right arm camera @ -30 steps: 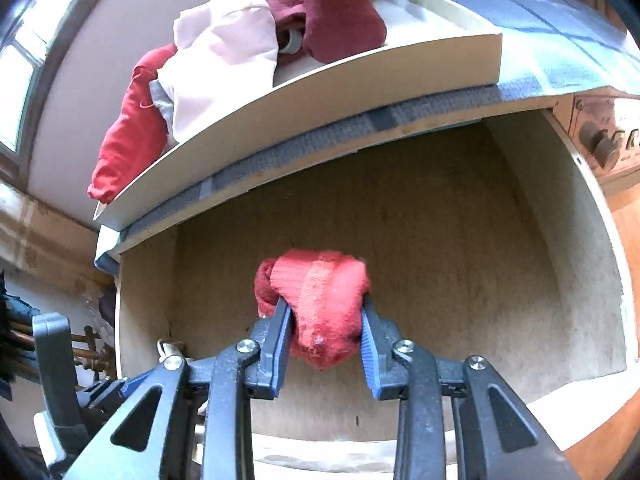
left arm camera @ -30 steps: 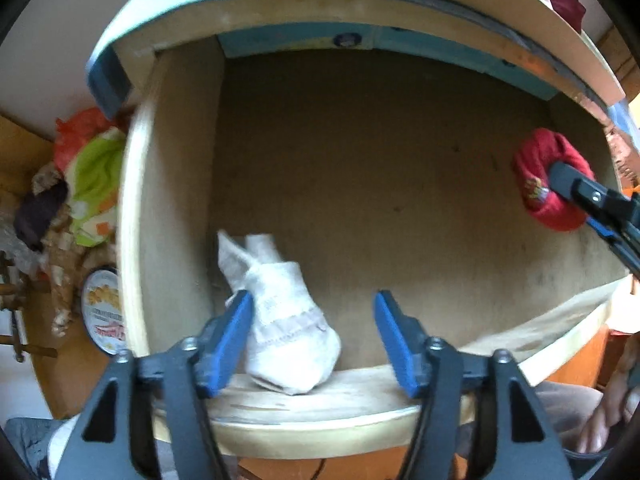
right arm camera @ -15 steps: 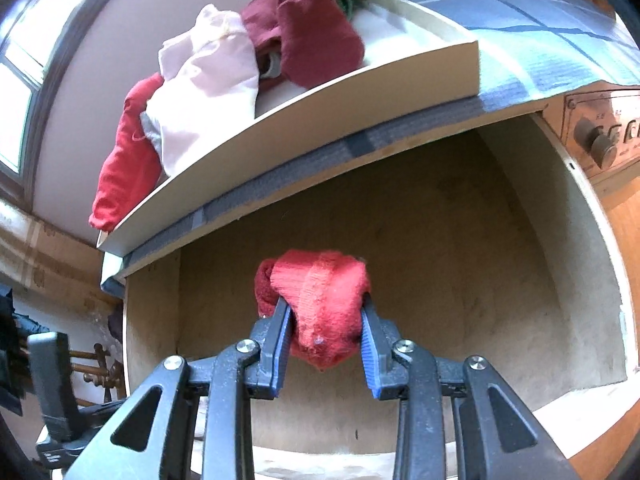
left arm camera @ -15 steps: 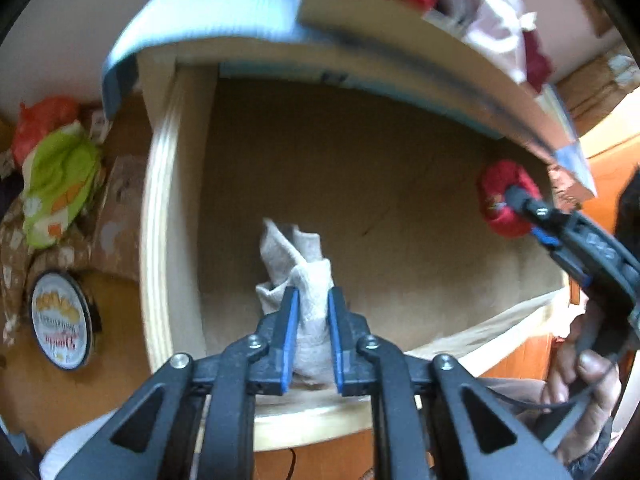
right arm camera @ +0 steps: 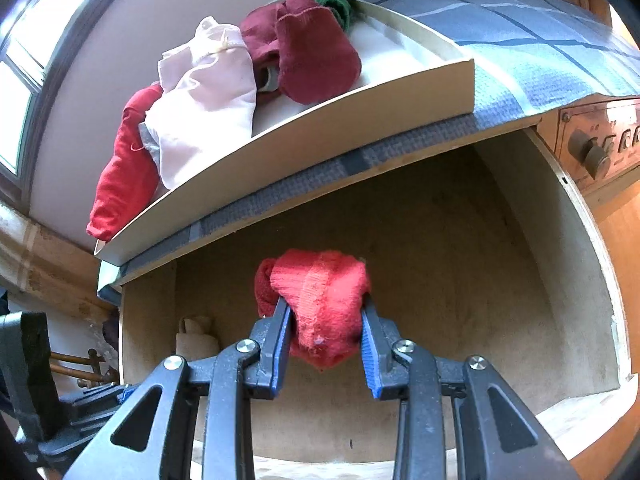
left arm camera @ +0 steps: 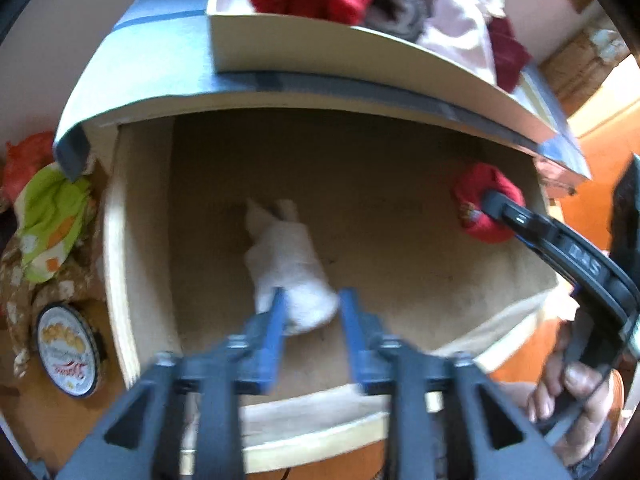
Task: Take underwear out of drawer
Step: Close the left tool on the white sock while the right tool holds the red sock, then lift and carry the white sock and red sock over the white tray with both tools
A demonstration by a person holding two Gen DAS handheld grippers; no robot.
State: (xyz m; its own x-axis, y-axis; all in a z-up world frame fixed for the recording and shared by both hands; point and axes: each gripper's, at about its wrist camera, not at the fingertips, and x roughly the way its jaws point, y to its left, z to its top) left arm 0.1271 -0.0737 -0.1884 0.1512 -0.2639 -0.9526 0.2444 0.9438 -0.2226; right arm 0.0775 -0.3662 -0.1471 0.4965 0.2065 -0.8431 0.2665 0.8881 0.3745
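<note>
Left tongs (left arm camera: 310, 312) were opening around white bundle (left arm camera: 288, 264) in drawer (left arm camera: 116, 240); right tongs (right arm camera: 325, 334) clamped red underwear (right arm camera: 320, 300).

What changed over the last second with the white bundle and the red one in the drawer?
The left hand-held gripper closed on the white bundle half a second ago; its jaws are now opening again, with the bundle's near end between them, and it seems to have slipped free. The view has tilted up, showing more of the tray on top. The right hand-held gripper stayed clamped on the red bundle, held above the drawer floor.
</note>
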